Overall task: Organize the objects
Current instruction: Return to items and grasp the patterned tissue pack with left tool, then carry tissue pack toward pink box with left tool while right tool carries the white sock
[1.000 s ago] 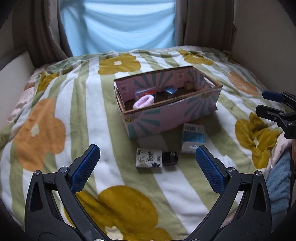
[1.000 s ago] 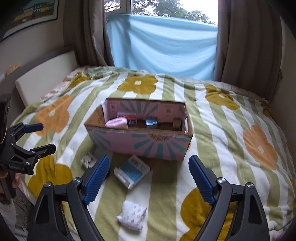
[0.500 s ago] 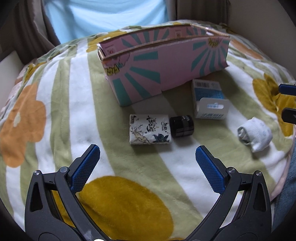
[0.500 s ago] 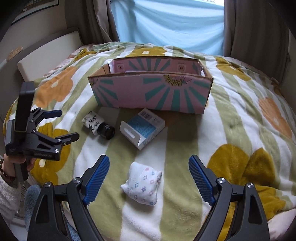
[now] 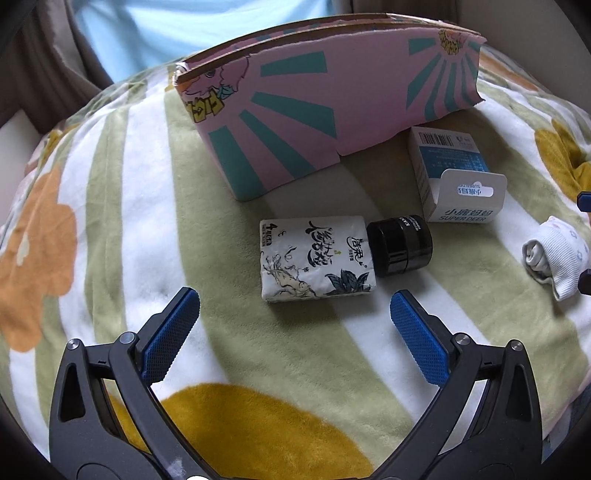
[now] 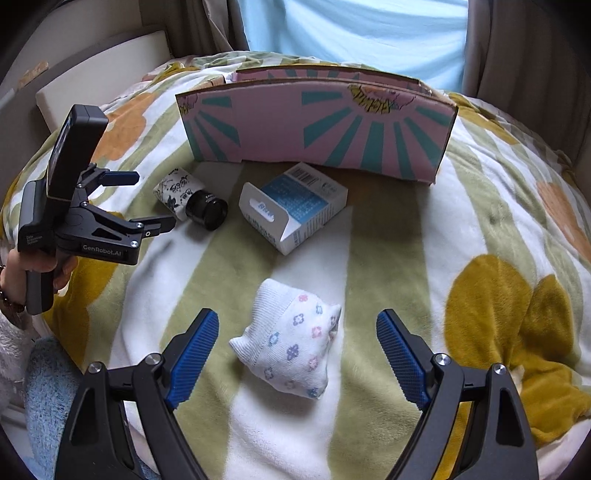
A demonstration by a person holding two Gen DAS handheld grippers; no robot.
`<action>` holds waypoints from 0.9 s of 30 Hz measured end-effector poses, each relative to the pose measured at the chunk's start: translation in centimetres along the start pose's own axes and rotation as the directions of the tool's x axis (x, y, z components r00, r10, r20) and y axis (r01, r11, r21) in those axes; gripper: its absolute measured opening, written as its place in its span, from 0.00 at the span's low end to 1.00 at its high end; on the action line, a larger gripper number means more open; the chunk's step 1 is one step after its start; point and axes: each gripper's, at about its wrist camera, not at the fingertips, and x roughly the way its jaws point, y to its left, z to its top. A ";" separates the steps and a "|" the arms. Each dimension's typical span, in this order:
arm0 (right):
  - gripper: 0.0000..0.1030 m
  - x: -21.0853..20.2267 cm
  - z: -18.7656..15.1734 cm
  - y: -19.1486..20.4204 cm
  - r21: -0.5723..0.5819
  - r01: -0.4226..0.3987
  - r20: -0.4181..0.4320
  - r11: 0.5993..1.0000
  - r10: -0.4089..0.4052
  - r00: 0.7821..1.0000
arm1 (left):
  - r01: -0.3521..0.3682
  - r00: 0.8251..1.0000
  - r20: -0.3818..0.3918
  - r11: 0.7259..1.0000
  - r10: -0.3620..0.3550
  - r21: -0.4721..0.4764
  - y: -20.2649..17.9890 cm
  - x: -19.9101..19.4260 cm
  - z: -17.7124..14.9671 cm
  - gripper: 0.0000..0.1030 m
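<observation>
A pink and teal cardboard box (image 5: 332,110) (image 6: 317,129) stands on the flowered blanket. In front of it lie a white tissue pack (image 5: 316,258) (image 6: 177,192), a black jar (image 5: 400,245) (image 6: 207,210) touching it, a blue and white carton (image 5: 458,177) (image 6: 295,206) and a rolled white sock (image 5: 554,254) (image 6: 291,347). My left gripper (image 5: 293,306) is open just short of the tissue pack; it also shows in the right wrist view (image 6: 147,203). My right gripper (image 6: 297,328) is open with the sock between its fingers. What lies inside the box is hidden.
The blanket (image 5: 110,221) covers a bed that drops off at the near edge. A cushioned side panel (image 6: 92,85) stands at the left. Curtains (image 6: 517,48) and a blue cloth (image 6: 351,29) hang behind the box. A blue towel (image 6: 48,387) lies at lower left.
Both grippers have dropped lower and moved in toward the loose items. The tissue pack now sits just ahead of my left fingers, and the sock now sits between my right fingers.
</observation>
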 end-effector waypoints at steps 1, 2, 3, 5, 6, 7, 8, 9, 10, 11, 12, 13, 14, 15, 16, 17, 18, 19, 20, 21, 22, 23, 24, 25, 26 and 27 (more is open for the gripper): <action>0.83 0.2 -0.1 0.0 0.003 -0.008 -0.007 1.000 0.008 1.000 | -0.002 1.000 -0.002 1.000 0.002 0.003 0.0 0.1 0.0 1.00; 0.83 0.4 -0.2 0.0 0.004 -0.015 -0.015 1.000 0.015 1.000 | -0.002 1.000 -0.003 1.000 0.002 0.005 -0.1 0.3 0.1 1.00; 0.83 0.6 -0.3 0.1 0.001 -0.018 -0.023 1.000 0.018 1.000 | -0.003 1.000 -0.003 1.000 0.003 0.006 -0.1 0.3 0.1 1.00; 0.83 0.8 -0.4 0.3 -0.014 -0.010 -0.027 1.000 0.010 1.000 | -0.007 1.000 -0.004 1.000 0.007 0.005 -0.1 0.5 0.2 1.00; 0.83 0.8 -0.5 0.4 -0.025 -0.003 -0.025 1.000 0.002 1.000 | -0.004 1.000 -0.004 1.000 0.004 0.003 0.0 0.6 0.3 1.00; 0.83 0.8 -0.5 0.5 -0.029 -0.001 -0.026 1.000 0.001 1.000 | -0.006 1.000 -0.003 1.000 0.006 0.001 0.0 0.6 0.3 1.00; 0.82 0.9 -0.6 0.5 -0.031 -0.001 -0.029 1.000 0.000 1.000 | -0.009 1.000 -0.004 1.000 0.009 -0.001 0.1 0.7 0.4 0.99; 0.82 0.9 -0.6 0.5 -0.031 -0.001 -0.031 1.000 0.000 1.000 | -0.006 1.000 -0.003 1.000 0.006 -0.002 0.2 0.8 0.4 0.99; 0.82 0.9 -0.7 0.5 -0.030 -0.002 -0.033 1.000 0.001 0.999 | -0.004 1.000 -0.004 1.000 0.004 -0.004 0.3 0.9 0.5 0.97; 0.80 1.0 -0.8 0.5 -0.030 -0.004 -0.035 1.000 0.003 0.999 | -0.004 1.000 -0.004 1.000 0.004 -0.005 0.4 1.0 0.6 0.95; 0.78 1.1 -0.8 0.5 -0.031 -0.005 -0.038 1.000 0.004 0.999 | -0.003 1.000 -0.004 1.000 0.003 -0.004 0.5 1.0 0.6 0.94; 0.73 1.1 -0.9 0.5 -0.031 -0.006 -0.043 1.000 0.004 0.999 | 0.001 1.000 -0.004 1.000 -0.001 -0.002 0.5 1.1 0.8 0.92; 0.71 1.3 -0.9 0.5 -0.029 -0.006 -0.051 1.000 0.004 0.999 | 0.005 1.000 -0.005 1.000 -0.005 0.001 0.4 1.1 0.9 0.89; 0.71 1.4 -1.0 0.5 -0.028 -0.006 -0.054 1.000 0.004 0.999 | 0.006 1.000 -0.006 1.000 -0.006 0.006 0.4 1.2 0.9 0.87; 0.69 1.4 -1.0 0.5 -0.026 -0.005 -0.055 1.000 0.003 0.998 | 0.005 1.000 -0.007 1.000 -0.005 0.013 0.2 1.3 1.0 0.84; 0.68 1.5 -1.1 0.5 -0.024 -0.005 -0.057 1.000 0.003 0.998 | 0.003 1.000 -0.011 1.000 -0.003 0.021 0.1 1.4 1.0 0.80; 0.66 1.7 -1.2 0.6 -0.022 -0.008 -0.061 1.000 0.007 0.998 | 0.003 1.000 -0.015 1.000 -0.003 0.025 0.0 1.6 1.1 0.77; 0.63 1.7 -1.2 0.6 -0.022 -0.010 -0.064 1.000 0.009 0.998 | 0.007 1.000 -0.018 1.000 -0.007 0.025 -0.1 1.7 1.1 0.73; 0.60 1.8 -1.2 0.7 -0.023 -0.011 -0.069 1.000 0.009 0.998 | 0.013 1.000 -0.019 1.000 -0.013 0.024 -0.2 1.7 1.1 0.68; 0.58 2.0 -1.3 0.8 -0.027 -0.010 -0.074 1.000 0.009 0.997 | 0.020 1.000 -0.019 1.000 -0.020 0.024 -0.2 1.7 1.0 0.65; 0.55 2.0 -1.3 0.8 -0.028 -0.011 -0.077 1.000 0.009 0.997 | 0.026 0.999 -0.019 0.999 -0.025 0.022 -0.2 1.7 1.0 0.61; 0.52 2.1 -1.3 0.8 -0.027 -0.016 -0.082 1.000 0.013 0.997 | 0.031 0.999 -0.020 0.999 -0.031 0.019 -0.2 1.7 0.9 0.60; 0.51 2.2 -1.3 0.8 -0.022 -0.018 -0.088 1.000 0.016 0.996 | 0.030 0.999 -0.019 0.999 -0.030 0.017 -0.2 1.7 0.9 0.60; 0.49 2.2 -1.3 0.8 -0.018 -0.017 -0.089 1.000 0.015 0.996 | 0.032 0.999 -0.018 0.999 -0.032 0.014 -0.2 1.7 0.8 0.59; 0.47 2.3 -1.3 0.8 -0.015 -0.016 -0.089 1.000 0.015 0.996 | 0.034 0.999 -0.019 0.999 -0.034 0.010 -0.2 1.7 0.8 0.59; 0.47 2.3 -1.3 0.7 -0.009 -0.016 -0.090 1.000 0.015 0.996 | 0.036 0.999 -0.020 0.999 -0.036 0.008 -0.1 1.6 0.9 0.59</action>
